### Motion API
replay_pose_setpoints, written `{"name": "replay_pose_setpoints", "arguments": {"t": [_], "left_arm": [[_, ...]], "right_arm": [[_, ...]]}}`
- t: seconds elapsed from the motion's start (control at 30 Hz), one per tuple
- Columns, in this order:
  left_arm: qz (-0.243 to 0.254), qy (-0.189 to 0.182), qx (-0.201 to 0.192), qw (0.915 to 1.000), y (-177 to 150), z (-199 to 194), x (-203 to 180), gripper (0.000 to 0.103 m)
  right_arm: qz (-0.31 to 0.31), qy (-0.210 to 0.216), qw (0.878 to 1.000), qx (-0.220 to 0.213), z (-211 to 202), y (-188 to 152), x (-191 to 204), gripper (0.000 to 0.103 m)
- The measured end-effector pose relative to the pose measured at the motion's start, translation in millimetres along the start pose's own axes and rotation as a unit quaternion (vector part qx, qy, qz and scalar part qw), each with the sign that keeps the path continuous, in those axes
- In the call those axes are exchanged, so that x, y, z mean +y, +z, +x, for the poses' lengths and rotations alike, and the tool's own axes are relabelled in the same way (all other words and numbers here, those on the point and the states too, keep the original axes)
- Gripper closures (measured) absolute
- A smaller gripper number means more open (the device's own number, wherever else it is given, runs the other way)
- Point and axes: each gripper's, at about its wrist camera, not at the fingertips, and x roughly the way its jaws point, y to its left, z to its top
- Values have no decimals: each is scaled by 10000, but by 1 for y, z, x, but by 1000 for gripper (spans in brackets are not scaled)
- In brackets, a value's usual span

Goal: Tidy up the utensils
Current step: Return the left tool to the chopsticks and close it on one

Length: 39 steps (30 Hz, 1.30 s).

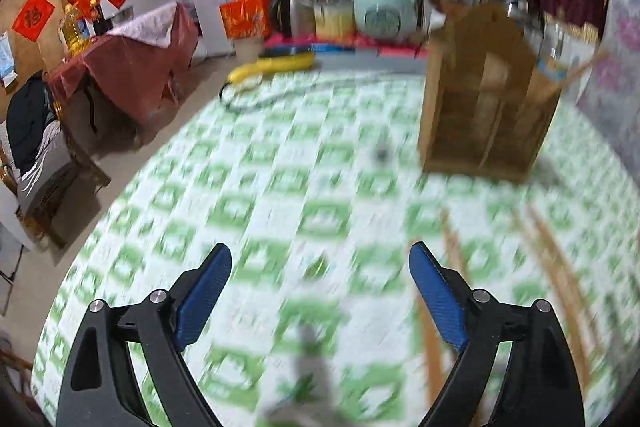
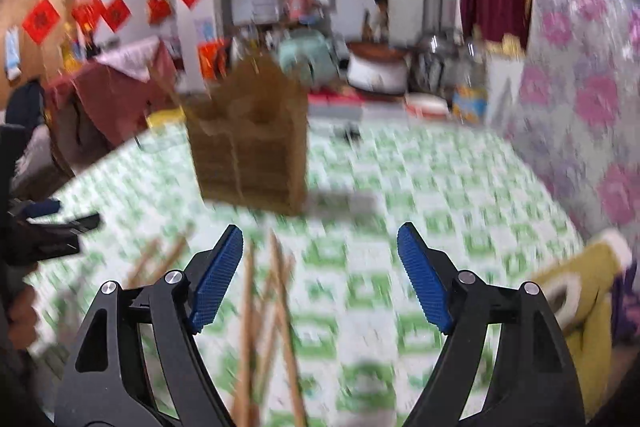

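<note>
A wooden utensil holder [image 1: 486, 99] with several compartments stands on the green-and-white checked tablecloth [image 1: 280, 187]; it also shows in the right wrist view [image 2: 250, 139]. Wooden chopsticks [image 1: 552, 267] lie loose on the cloth to the right of my left gripper [image 1: 320, 267], which is open and empty. In the right wrist view, chopsticks [image 2: 276, 307] lie under and between the fingers of my right gripper [image 2: 320, 247], which is open and empty above them. Both views are blurred by motion.
The left gripper [image 2: 48, 231] shows at the left edge of the right wrist view. A yellow item [image 1: 276, 65] and a cable lie at the table's far edge. A rice cooker [image 1: 384, 13], jars and pots stand behind. A yellow-green cloth [image 2: 580, 299] lies at right.
</note>
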Motion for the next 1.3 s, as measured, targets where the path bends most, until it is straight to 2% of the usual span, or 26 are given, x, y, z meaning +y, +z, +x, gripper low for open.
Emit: {"name": "replay_pose_setpoints", "arguments": {"t": [0.07,0.2,0.3,0.43,0.53,0.67,0.77,0.87,0.97,1.1,1.17,1.2,1.3], "left_arm": [[92,-141,149,9997,-13,0,3,14],[526,-713,577,9944,-37,2,-8,14],[831,-651,695,9920,-48,2,-14,14],[845,-790,899,9892,-52,9,-15,14],[957,-859,871,9879,-53,4,-20,14],[1071,-692,853,9882,-55,3,-21,14],[982,-838,932,9872,-56,3,-14,14],[1013,-1142,935,9838,-58,-2,-14,14],[1238,-1074,895,9824,-64,-5,-22,13],[1321,-779,747,9854,-61,-5,-24,13],[1394,-251,729,9872,-54,9,-25,15],[1427,-172,693,9872,-52,15,-26,13],[1420,-216,705,9871,-42,25,-27,15]], "right_arm": [[110,3,9998,189,3,-8,-6,25],[341,131,9985,412,7,-16,-14,25],[379,143,9982,434,8,-16,-15,24],[389,139,9981,467,10,-17,-15,23],[404,117,9980,474,11,-17,-16,23],[495,105,9975,489,11,-16,-20,23],[535,121,9972,515,12,-16,-21,23],[488,99,9974,524,12,-16,-19,23],[450,82,9977,501,12,-16,-17,23],[501,54,9977,449,10,-16,-20,23],[554,69,9973,474,11,-15,-21,23],[565,80,9972,491,12,-15,-22,23],[550,59,9974,464,11,-15,-22,23]]}}
